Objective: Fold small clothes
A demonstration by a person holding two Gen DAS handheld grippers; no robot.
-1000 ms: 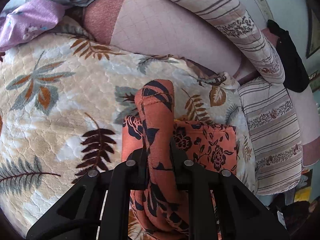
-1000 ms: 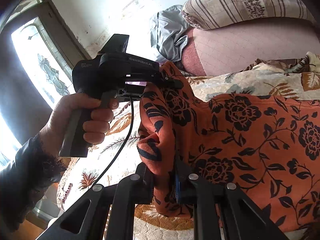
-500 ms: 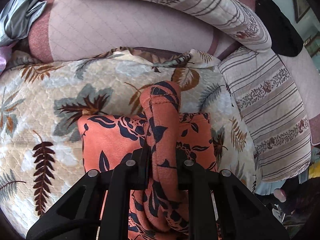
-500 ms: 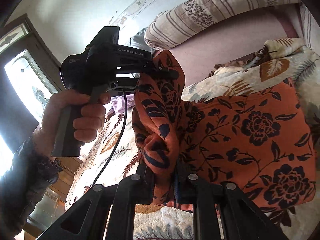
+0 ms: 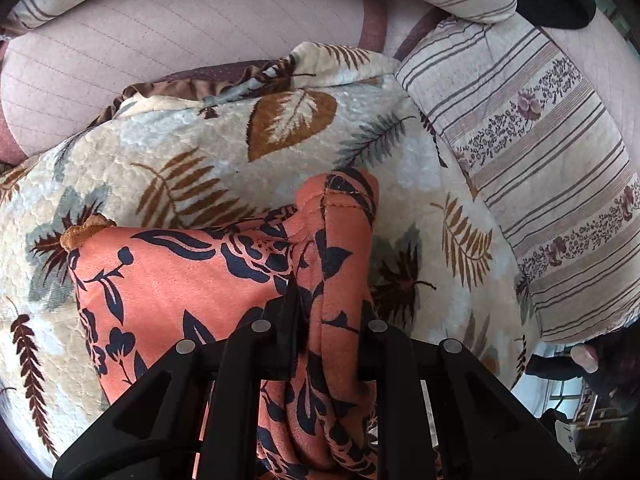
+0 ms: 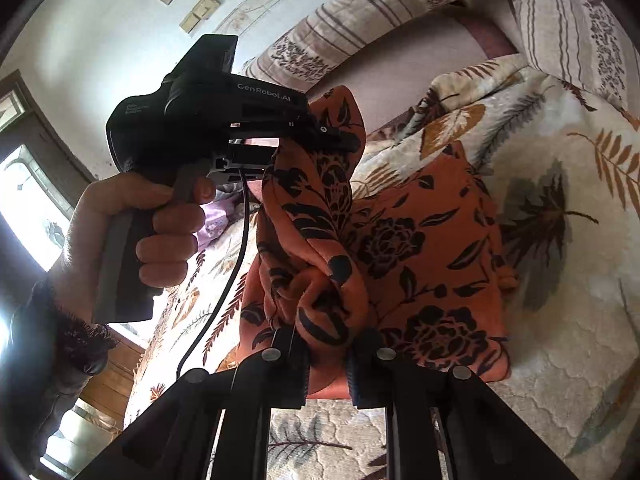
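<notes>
An orange garment with dark floral print (image 5: 176,280) lies partly folded on a leaf-patterned blanket (image 5: 200,148). My left gripper (image 5: 330,308) is shut on a bunched edge of it and holds that edge up above the flat part. My right gripper (image 6: 326,340) is shut on another bunched edge of the same garment (image 6: 420,248). In the right wrist view the left gripper (image 6: 336,136) shows, held by a hand, pinching the cloth's upper corner above the blanket (image 6: 560,288).
Striped floral pillows (image 5: 540,168) lie along the right and back. A pink quilted cushion (image 5: 180,40) sits behind the blanket. A purple cloth (image 6: 216,224) lies at the far left. A window (image 6: 28,200) and wall (image 6: 100,12) are beyond.
Both grippers have carried the held edge of the garment further across towards the pillows, over the flat part. The flat part now lies more to the left of my left gripper.
</notes>
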